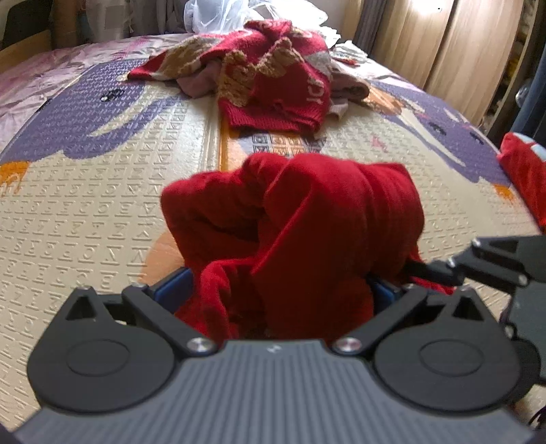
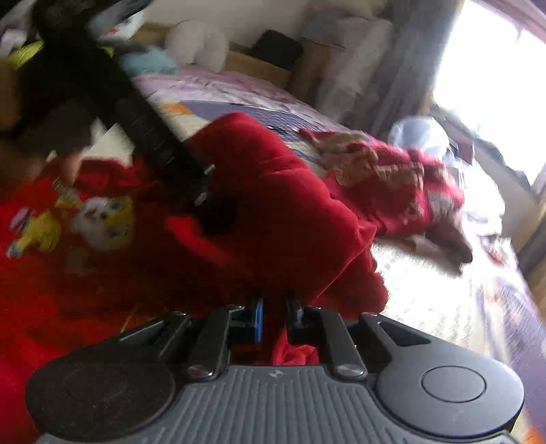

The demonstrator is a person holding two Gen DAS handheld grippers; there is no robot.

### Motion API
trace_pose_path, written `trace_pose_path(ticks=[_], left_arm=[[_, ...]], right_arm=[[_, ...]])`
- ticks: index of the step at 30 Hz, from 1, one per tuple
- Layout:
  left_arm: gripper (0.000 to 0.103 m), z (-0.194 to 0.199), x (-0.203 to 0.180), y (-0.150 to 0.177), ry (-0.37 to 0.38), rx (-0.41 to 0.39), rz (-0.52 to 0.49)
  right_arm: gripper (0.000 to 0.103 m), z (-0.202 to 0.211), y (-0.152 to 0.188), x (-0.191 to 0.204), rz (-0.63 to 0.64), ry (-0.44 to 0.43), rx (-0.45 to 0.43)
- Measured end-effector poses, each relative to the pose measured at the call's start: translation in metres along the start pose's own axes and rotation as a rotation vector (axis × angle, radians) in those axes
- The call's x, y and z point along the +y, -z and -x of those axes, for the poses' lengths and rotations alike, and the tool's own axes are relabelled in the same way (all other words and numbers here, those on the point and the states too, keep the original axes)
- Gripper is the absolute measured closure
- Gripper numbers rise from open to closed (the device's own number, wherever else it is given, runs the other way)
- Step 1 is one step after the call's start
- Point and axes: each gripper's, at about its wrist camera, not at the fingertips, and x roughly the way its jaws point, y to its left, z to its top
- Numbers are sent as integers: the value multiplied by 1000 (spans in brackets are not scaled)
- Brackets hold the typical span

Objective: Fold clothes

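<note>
A plain red garment stands bunched up over my left gripper. Its jaws stand wide, and the thick bunch fills the gap against both blue pads. My right gripper comes in from the right and pinches the garment's edge. In the right wrist view, which is blurred, the right gripper has its jaws nearly together with red cloth between them. The left gripper shows there as a black bar sunk into the same cloth. A yellow and white cartoon print lies on the red fabric at the left.
A red sweater with tan pattern lies heaped on other clothes farther back on the embossed cream and purple mat. A plastic bag and curtains stand behind. A person's hand holds the left gripper.
</note>
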Motion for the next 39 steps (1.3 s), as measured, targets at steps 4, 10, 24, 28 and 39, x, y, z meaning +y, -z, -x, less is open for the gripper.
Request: trace_pose_path(ticks=[4, 10, 24, 28, 39], left_arm=[[0, -2, 4, 3, 19, 10, 28], [0, -2, 4, 4, 21, 7, 34], [0, -5, 1, 5, 26, -26, 77], [0, -9, -2, 5, 13, -24, 75], [0, -4, -4, 6, 9, -28, 72]], right_arm=[[88, 4, 6, -25, -183, -85, -2], [42, 32, 14, -92, -639, -198, -161], [101, 5, 6, -99, -711, -136, -110], [103, -21, 18, -92, -595, 50, 33], [90, 40, -17, -84, -591, -113, -240]])
